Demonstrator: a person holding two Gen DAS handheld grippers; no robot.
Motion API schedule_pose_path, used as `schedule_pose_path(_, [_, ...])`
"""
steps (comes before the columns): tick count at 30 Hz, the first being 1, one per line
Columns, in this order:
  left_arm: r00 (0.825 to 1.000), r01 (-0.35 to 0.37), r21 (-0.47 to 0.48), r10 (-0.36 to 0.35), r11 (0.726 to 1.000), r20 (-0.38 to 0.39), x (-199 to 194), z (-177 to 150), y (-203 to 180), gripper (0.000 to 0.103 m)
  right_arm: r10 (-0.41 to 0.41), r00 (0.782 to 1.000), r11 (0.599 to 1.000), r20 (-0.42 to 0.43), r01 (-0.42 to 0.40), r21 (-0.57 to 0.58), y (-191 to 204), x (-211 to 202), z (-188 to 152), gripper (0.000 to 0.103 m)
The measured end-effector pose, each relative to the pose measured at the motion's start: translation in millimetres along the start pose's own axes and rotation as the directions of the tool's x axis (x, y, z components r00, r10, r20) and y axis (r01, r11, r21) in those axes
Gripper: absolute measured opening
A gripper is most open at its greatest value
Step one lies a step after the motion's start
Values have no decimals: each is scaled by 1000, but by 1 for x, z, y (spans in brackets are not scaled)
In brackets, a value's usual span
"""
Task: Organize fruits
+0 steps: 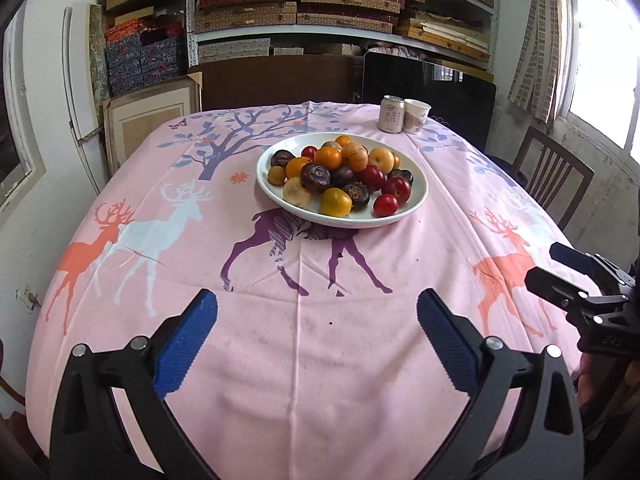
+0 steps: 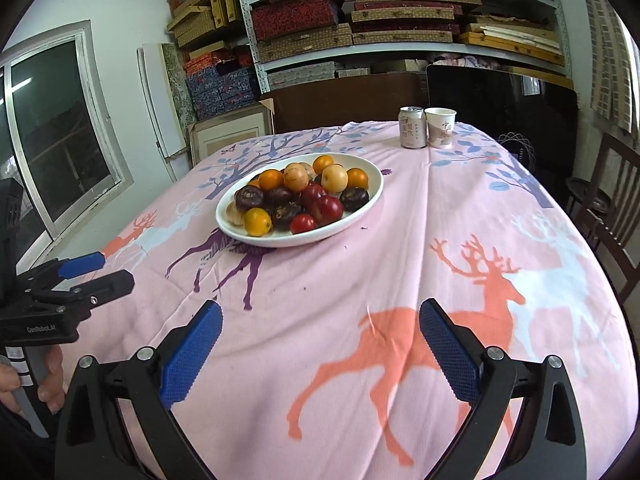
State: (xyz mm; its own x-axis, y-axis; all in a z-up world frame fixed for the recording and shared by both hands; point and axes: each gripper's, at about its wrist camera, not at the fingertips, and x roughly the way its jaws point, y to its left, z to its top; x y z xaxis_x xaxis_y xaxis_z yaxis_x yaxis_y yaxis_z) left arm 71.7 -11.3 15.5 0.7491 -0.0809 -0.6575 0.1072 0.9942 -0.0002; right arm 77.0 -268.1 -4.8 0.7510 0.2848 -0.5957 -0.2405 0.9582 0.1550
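The left claw (image 1: 316,332) hangs low over the near edge of the tabletop (image 1: 320,360) with its blue pads spread wide and nothing between them, and the right claw (image 2: 320,344) beside it is just as wide open and just as empty. The fruits (image 1: 340,176) all lie heaped together in the white plate (image 1: 416,204) at the middle of the cloth: orange ones, yellow ones, red ones and dark purple ones mixed through each other, none on the cloth itself. That pile fits either a gathered heap or a mix waiting to be sorted by kind, so which move is due I cannot tell. Any grasp in that heap would, I judge, go best from above on a fruit at the top or rim, closing gently, since round fruit rolls and its neighbours may shift. The pink deer-print tablecloth (image 2: 460,240) is soft and creased. A drink can (image 2: 412,127) and a paper cup (image 2: 440,128) stand touching at the far edge. Behind are shelves (image 2: 400,20) stacked with woven boxes, windows, and a wooden chair (image 1: 552,176).
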Motion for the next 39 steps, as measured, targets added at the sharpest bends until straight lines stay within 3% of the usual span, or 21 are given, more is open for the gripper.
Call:
schedule_pose_path(3, [998,-58,16,57,998,39,-26,-9,-6,98,-11,1000,1000,26,12,-13,4,-26,-6,100])
schedule_pose_path(10, [990,-57,3,56,998,126,-91,-38,-15,98,-48,993,995,107,57,-85,27,-98,-22,100])
schedule_pose_path(14, [989,-76,5,74,997,126,-105,-48,-18,98,-76,988,990,132,91,-111,33,-121,-31,100])
schedule_pose_path(24, [991,-84,-23,86,996,107,-100,-47,-9,98,-76,992,996,98,80,-42,23,-112,-31,100])
schedule_pose_path(39, [984,-94,-11,95,995,148,-99,-48,-13,98,-84,992,995,97,89,-50,25,-109,-34,100])
